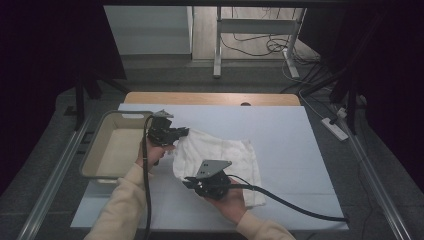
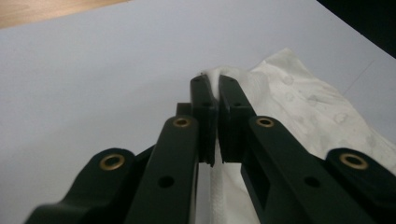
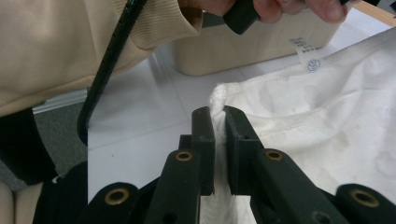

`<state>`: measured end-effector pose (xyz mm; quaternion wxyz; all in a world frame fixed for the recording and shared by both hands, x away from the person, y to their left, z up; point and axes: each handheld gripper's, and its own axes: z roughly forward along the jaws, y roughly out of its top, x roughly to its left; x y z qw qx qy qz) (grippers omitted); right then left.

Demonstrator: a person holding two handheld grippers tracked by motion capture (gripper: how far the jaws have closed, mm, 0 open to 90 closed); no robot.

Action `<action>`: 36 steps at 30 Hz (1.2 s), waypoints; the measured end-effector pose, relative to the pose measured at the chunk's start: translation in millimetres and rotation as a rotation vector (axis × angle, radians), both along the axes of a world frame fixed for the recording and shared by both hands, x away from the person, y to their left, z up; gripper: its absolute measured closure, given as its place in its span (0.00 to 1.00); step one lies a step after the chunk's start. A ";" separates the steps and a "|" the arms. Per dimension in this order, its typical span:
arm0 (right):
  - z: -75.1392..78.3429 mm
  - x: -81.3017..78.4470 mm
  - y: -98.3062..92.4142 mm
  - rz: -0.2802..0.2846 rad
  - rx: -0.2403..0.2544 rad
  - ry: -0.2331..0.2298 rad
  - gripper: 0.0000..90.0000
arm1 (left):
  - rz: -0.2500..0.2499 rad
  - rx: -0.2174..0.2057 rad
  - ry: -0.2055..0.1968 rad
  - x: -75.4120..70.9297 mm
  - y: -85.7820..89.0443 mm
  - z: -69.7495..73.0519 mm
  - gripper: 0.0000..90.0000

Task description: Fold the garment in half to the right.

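1. Left gripper point(image 1: 181, 134): jaws nearly closed, pinching the far-left corner of the white towel point(image 1: 220, 157). The left gripper view confirms it, with a fold of cloth squeezed between the pads.
2. Right gripper point(image 1: 189, 183): jaws also nearly closed, clamped on the towel's near-left edge. The right gripper view shows a ridge of cloth caught between the pads.
3. Towel location: lies mid-tabletop on the white tabletop point(image 1: 290, 130), partly bunched, its left edge held by both grippers, the rest spread to the right. A care label point(image 3: 308, 58) sits near its far edge.
4. Beige bin point(image 1: 107, 150) stands at the left, just beside the left gripper, interior looks bare.
5. Likely step: both corners gripped, ready to lift or fold the towel, or carry it toward the bin.
6. Risk: both grips are thin pinches right at the hem. A quick pull could slip the cloth out of one pair of jaws, leaving the towel hanging lopsided.
7. Risk: pulling the hands apart unevenly would drag the free right side across the tabletop and wrinkle the fold.
8. Risk: the left gripper is close to the bin rim. A leftward swing could knock or shove the bin.
9. Risk: the right gripper's cable point(image 1: 295, 205) trails over the towel's near-right part and could snag it on lift.
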<state>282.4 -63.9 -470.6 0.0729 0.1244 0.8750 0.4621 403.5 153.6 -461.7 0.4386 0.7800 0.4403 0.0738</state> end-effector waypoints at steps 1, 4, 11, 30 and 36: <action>-0.2 -0.6 -1.0 -0.002 -0.004 -0.006 0.92 | 0.000 0.000 0.001 0.1 -0.8 -0.6 0.95; -1.7 -2.0 -4.1 -0.006 -0.010 -0.005 0.92 | -0.002 0.005 0.003 0.3 -3.8 -2.1 0.95; -5.9 -3.4 -17.1 -0.029 -0.020 0.007 0.92 | -0.013 0.015 0.006 0.5 -10.8 -3.7 0.95; -6.9 -8.5 -50.3 -0.090 -0.032 0.021 0.92 | -0.070 0.033 0.004 6.7 -46.7 -5.0 0.95; -8.1 -9.5 -68.0 -0.124 -0.038 0.029 0.92 | -0.091 0.034 0.013 11.1 -61.9 -7.3 0.95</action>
